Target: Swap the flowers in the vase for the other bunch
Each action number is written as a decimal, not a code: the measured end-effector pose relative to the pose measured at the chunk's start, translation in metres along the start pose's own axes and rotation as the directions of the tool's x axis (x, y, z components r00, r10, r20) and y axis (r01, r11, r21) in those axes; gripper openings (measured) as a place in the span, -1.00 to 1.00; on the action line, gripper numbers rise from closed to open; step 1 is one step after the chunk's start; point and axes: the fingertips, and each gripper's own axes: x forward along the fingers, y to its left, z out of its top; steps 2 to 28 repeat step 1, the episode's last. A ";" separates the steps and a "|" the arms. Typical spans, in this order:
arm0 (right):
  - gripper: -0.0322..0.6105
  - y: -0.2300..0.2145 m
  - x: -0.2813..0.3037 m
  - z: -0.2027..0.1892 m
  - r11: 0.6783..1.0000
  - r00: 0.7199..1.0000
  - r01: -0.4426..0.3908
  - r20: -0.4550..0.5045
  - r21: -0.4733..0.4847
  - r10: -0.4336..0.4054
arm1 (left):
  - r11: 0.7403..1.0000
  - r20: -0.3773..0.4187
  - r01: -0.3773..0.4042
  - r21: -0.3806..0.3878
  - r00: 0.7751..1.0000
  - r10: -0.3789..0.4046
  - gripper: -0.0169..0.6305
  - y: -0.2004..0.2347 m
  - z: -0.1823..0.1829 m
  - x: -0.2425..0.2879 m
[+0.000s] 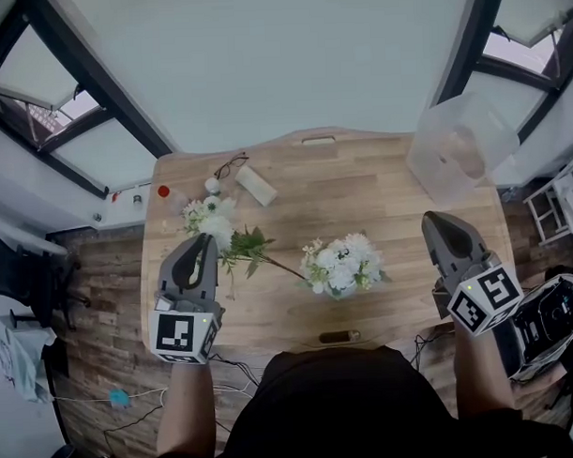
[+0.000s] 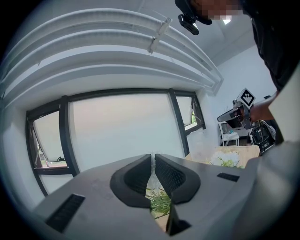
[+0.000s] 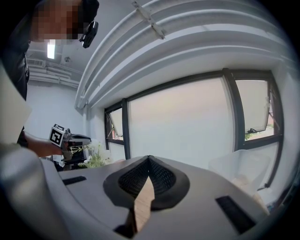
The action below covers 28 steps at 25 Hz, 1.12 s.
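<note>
Left gripper [image 1: 205, 241] grasps a bunch [image 1: 216, 216] at 9 o'clock of the vase flowers [image 1: 344, 261]; right gripper [image 1: 436, 221], clenched empty, at 3 o'clock.

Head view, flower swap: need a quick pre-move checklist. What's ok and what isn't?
1. Is the vase bunch out: not ok, it stands upright mid-table.
2. Is the loose bunch located: ok, on the table's left side, at the left gripper's tip.
3. Does the left gripper pinch a stem: cannot tell; the jaws are nearly together, with a thin slit between them.
4. Is the right gripper ready to grasp: not ok; the jaws are shut with nothing between them.
5. Is the path from the right gripper to the vase bunch free: ok, bare wood; the clear container sits farther back.
</note>
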 end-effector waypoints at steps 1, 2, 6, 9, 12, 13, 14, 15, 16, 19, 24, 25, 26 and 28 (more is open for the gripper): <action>-0.82 0.002 -0.001 0.000 1.000 1.000 0.000 -0.001 0.000 0.000 | 1.000 0.000 0.001 -0.002 1.000 -0.001 -0.85 0.001 0.000 -0.002; -0.82 0.002 -0.001 0.000 1.000 1.000 0.000 -0.001 0.000 0.000 | 1.000 0.000 0.001 -0.002 1.000 -0.001 -0.85 0.001 0.000 -0.002; -0.82 0.002 -0.001 0.000 1.000 1.000 0.000 -0.001 0.000 0.000 | 1.000 0.000 0.001 -0.002 1.000 -0.001 -0.85 0.001 0.000 -0.002; -0.82 0.002 -0.001 0.000 1.000 1.000 0.000 -0.001 0.000 0.000 | 1.000 0.000 0.001 -0.002 1.000 -0.001 -0.85 0.001 0.000 -0.002; -0.82 0.002 -0.001 0.000 1.000 1.000 0.000 -0.001 0.000 0.000 | 1.000 0.000 0.001 -0.002 1.000 -0.001 -0.85 0.001 0.000 -0.002; -0.82 0.002 -0.001 0.000 1.000 1.000 0.000 -0.001 0.000 0.000 | 1.000 0.000 0.001 -0.002 1.000 -0.001 -0.85 0.001 0.000 -0.002; -0.82 0.002 -0.001 0.000 1.000 1.000 0.000 -0.001 0.000 0.000 | 1.000 0.000 0.001 -0.002 1.000 -0.001 -0.85 0.001 0.000 -0.002; -0.82 0.002 -0.001 0.000 1.000 1.000 0.000 -0.001 0.000 0.000 | 1.000 0.000 0.001 -0.002 1.000 -0.001 -0.85 0.001 0.000 -0.002; -0.82 0.002 -0.001 0.000 1.000 1.000 0.000 -0.001 0.000 0.000 | 1.000 0.000 0.001 -0.002 1.000 -0.001 -0.85 0.001 0.000 -0.002; -0.82 0.002 -0.001 0.000 1.000 1.000 0.000 -0.001 0.000 0.000 | 1.000 0.000 0.001 -0.002 1.000 -0.001 -0.85 0.001 0.000 -0.002; -0.82 0.002 -0.001 0.000 1.000 1.000 0.000 -0.001 0.000 0.000 | 1.000 0.000 0.001 -0.002 1.000 -0.001 -0.85 0.001 0.000 -0.002; -0.82 0.002 -0.001 0.000 1.000 1.000 0.000 -0.001 0.000 0.000 | 1.000 0.000 0.001 -0.002 1.000 -0.001 -0.85 0.001 0.000 -0.002; -0.82 0.002 -0.001 0.000 1.000 1.000 0.000 -0.001 0.000 0.000 | 1.000 0.000 0.001 -0.002 1.000 -0.001 -0.85 0.001 0.000 -0.002; -0.82 0.002 -0.001 0.000 1.000 1.000 0.000 -0.001 0.000 0.000 | 1.000 0.000 0.001 -0.002 1.000 -0.001 -0.85 0.001 0.000 -0.002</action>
